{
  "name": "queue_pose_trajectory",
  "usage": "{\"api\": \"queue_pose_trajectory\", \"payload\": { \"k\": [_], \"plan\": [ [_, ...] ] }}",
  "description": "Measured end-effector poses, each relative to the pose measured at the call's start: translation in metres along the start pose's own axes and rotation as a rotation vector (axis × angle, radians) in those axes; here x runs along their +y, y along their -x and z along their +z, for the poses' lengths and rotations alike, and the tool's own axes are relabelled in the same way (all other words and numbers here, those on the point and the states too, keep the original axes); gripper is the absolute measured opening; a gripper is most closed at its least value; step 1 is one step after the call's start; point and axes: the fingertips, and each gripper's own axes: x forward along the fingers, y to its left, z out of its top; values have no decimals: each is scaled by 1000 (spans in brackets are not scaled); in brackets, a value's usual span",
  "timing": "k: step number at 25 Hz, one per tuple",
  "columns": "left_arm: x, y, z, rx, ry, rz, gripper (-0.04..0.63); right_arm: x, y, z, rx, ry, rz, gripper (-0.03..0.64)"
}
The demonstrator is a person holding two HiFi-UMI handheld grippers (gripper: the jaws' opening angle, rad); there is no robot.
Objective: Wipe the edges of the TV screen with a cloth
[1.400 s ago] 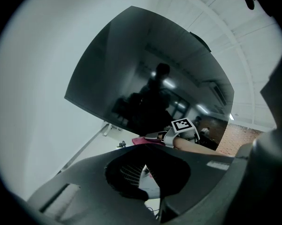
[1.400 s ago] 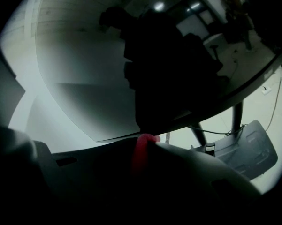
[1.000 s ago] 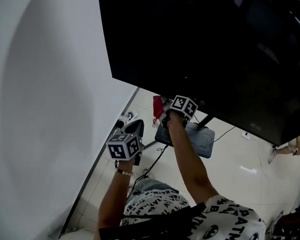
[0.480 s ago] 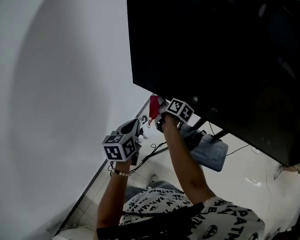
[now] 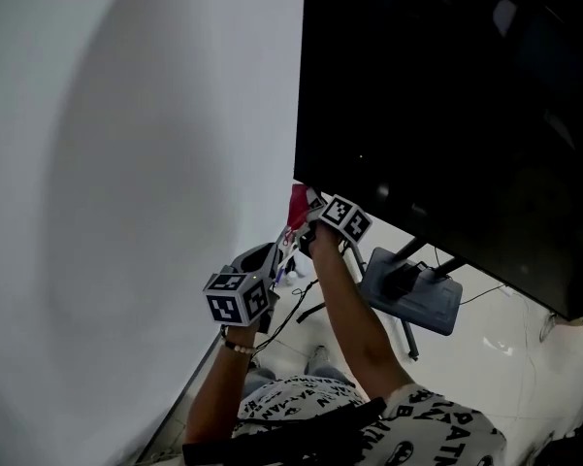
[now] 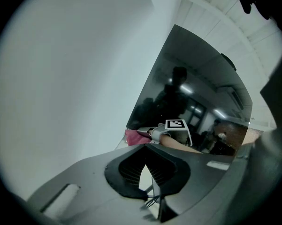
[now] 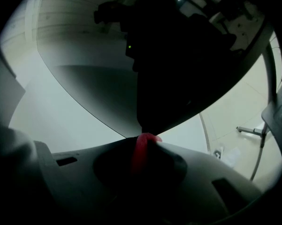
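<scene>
The big black TV screen fills the upper right of the head view. My right gripper is shut on a red cloth and holds it against the screen's lower left corner. In the right gripper view the red cloth sticks up between the shut jaws of the right gripper, touching the dark screen at its corner. My left gripper hangs lower and to the left, away from the TV, holding nothing. In its own view the left gripper has its tips together, and the cloth shows beyond them.
A plain white wall stands just left of the TV. Below the screen, the grey stand base rests on the pale tiled floor, with black cables trailing near the wall.
My right gripper has carried the red cloth left along the screen's bottom edge to its lower left corner. The left gripper has stayed low beside it.
</scene>
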Motion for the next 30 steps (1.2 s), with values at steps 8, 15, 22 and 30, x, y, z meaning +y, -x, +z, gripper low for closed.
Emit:
{"api": "queue_pose_trajectory", "payload": {
  "k": [8, 15, 22, 30],
  "plan": [
    [35, 25, 26, 24, -35, -36, 0, 38, -35, -19, -20, 34, -14, 64],
    [45, 8, 11, 55, -38, -88, 0, 62, -49, -16, 7, 417, -43, 64],
    [38, 15, 20, 47, -8, -127, 0, 66, -30, -4, -2, 542, -227, 64],
    [34, 10, 39, -7, -30, -155, 0, 115, -8, 38, -137, 612, -180, 64]
  ]
}}
